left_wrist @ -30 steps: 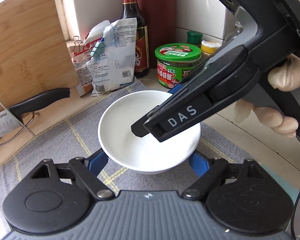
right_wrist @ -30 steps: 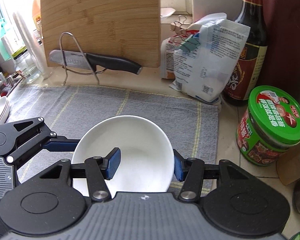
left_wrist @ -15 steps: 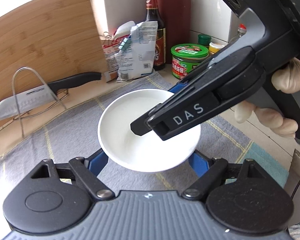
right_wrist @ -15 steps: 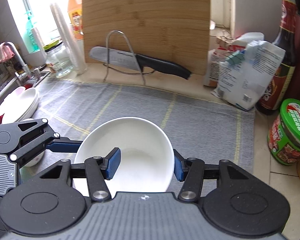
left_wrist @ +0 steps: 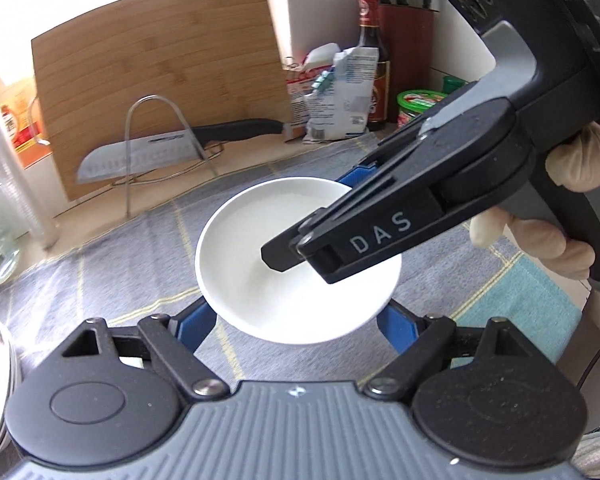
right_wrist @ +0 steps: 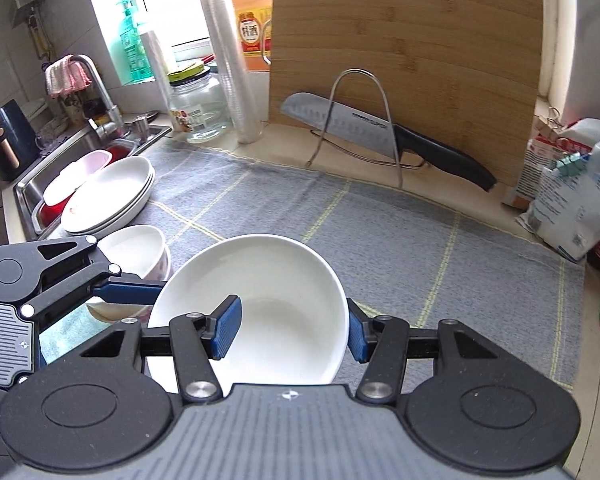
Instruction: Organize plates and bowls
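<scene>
Your right gripper (right_wrist: 294,328) is clamped on the rim of the white bowl (right_wrist: 276,280), one blue pad inside the wall, the other outside. Your left gripper (left_wrist: 296,326) straddles the same bowl from the opposite side, its blue fingers (left_wrist: 194,322) against the bowl's outer sides. Both tools pitch downward. Your gloved right hand (left_wrist: 556,208) wraps the right tool's handle.
</scene>
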A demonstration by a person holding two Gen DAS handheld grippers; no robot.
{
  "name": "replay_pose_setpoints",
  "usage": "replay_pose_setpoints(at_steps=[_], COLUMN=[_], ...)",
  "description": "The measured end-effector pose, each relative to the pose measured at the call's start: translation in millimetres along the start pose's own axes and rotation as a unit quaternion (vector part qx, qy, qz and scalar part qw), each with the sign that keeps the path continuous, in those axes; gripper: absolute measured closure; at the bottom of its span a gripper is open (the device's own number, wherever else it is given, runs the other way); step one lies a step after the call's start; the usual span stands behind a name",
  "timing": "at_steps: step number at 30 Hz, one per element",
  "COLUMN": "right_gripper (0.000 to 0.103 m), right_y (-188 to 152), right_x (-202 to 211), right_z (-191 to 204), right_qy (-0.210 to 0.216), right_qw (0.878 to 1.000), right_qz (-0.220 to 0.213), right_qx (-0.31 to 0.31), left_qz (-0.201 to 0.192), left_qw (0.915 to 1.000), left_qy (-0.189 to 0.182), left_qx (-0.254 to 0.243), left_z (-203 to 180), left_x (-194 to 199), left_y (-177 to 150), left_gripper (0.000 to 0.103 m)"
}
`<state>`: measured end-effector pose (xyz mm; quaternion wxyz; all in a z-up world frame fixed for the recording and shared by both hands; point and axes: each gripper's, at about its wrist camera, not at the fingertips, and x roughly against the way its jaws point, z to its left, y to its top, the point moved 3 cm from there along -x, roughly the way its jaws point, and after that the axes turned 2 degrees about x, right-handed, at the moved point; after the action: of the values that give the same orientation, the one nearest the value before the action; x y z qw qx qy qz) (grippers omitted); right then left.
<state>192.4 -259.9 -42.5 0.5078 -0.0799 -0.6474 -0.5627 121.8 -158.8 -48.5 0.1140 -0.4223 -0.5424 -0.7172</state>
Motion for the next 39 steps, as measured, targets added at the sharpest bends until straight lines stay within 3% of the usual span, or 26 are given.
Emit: replay_pose_setpoints(at_steps=[15,29,39], right_gripper=[0.044,0.044,0.043], right_y=[38,65,75], right_x=[-20,-48,-70], right_z=[75,113,132], right_qy=[0.040,0.064,0.080], right_qw=[0.997,0.993,0.989], right_qz=[-0.009,-0.007,0.010], right_qx=[0.060,0.100,0.121], left_qz=[-0.010,-0.014,0.004], left_qw=[0.9974,0.9924,0.9877], left_qy=[0.052,0.090,0.107], left_qx=[0.048,0.083,0.114], left_z=[58,96,113], left_x=[46,61,61], left_y=[-18,-30,-37], left_gripper=[0.016,0.016,0.016])
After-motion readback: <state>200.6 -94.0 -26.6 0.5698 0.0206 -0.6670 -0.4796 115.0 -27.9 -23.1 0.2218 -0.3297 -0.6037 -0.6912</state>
